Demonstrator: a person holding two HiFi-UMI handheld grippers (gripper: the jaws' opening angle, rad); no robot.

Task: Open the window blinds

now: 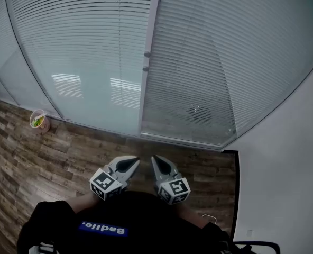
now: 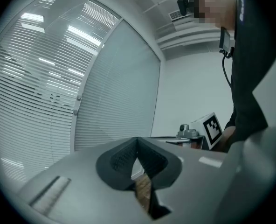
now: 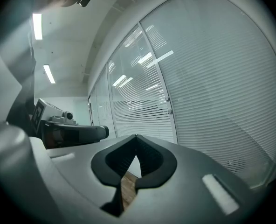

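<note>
White slatted blinds (image 1: 88, 41) hang behind a glass wall ahead of me; the right panel's blinds (image 1: 220, 57) look more tightly turned. A white frame post (image 1: 148, 62) between the panels carries two small knobs (image 1: 146, 54). My left gripper (image 1: 129, 164) and right gripper (image 1: 159, 163) are held side by side close to my body, well short of the glass. Both are shut with nothing between the tips. In the left gripper view the jaws (image 2: 137, 143) meet at their tips, and the right gripper's jaws (image 3: 136, 142) do the same. The knobs (image 3: 167, 99) show ahead in the right gripper view.
The floor is dark wood planks (image 1: 51, 152). A small bin with green contents (image 1: 38, 120) stands at the glass wall's foot on the left. A plain white wall (image 1: 288, 157) closes the corner on the right.
</note>
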